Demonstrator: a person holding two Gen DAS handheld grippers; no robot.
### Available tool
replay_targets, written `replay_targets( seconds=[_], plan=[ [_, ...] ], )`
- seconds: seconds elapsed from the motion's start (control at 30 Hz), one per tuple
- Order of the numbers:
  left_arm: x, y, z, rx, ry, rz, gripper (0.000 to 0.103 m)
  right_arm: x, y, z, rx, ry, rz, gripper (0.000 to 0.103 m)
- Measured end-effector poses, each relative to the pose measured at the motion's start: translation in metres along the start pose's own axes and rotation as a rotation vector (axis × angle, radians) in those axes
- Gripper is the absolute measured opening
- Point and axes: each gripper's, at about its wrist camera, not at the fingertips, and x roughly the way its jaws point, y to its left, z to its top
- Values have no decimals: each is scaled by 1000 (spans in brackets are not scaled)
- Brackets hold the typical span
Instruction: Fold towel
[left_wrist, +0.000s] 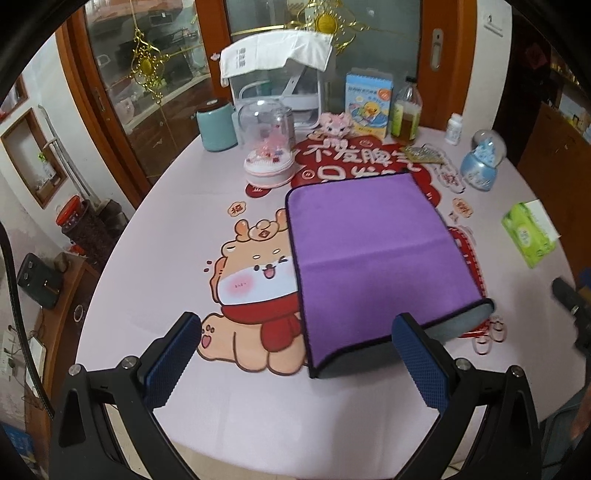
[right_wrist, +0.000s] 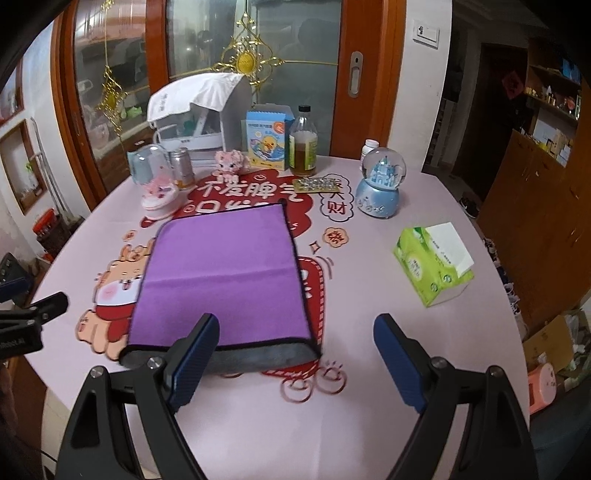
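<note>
A purple towel (left_wrist: 373, 254) with a dark edge and grey underside lies folded on the table, its fold at the near edge showing grey. It also shows in the right wrist view (right_wrist: 221, 280). My left gripper (left_wrist: 295, 343) is open and empty, above the table just short of the towel's near left corner. My right gripper (right_wrist: 295, 343) is open and empty, above the towel's near right corner. The other gripper's tip shows at the far right of the left wrist view (left_wrist: 570, 295) and at the far left of the right wrist view (right_wrist: 40, 310).
The round table (right_wrist: 369, 369) has a pink cartoon cloth. At the back stand a teal jar (left_wrist: 216, 125), a pink domed music box (left_wrist: 267, 151), a blue box (right_wrist: 267, 138), a bottle (right_wrist: 303, 142) and a snow globe (right_wrist: 380, 181). A green tissue pack (right_wrist: 432, 262) lies at right.
</note>
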Motion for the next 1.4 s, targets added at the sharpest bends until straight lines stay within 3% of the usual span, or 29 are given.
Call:
replay_targets(
  seconds=[0.23,0.5,0.87,1.03,1.4],
  plan=[
    [41,19,5,-18,43,11,102,31,-21,15,-50,8,-45,85],
    [70,27,-5,28,65,-55,102,55,-29,15,-138,17,3,83],
    [89,13,-35,114,109,-155,102,94,-16,-18,-325,115,170,75],
    [103,6,-45,172,143,-243,99,125,-12,-34,-427,219,250,64],
    [121,-1,-44,266,168,-381,90,153,-14,-34,-514,317,425,51]
  ],
)
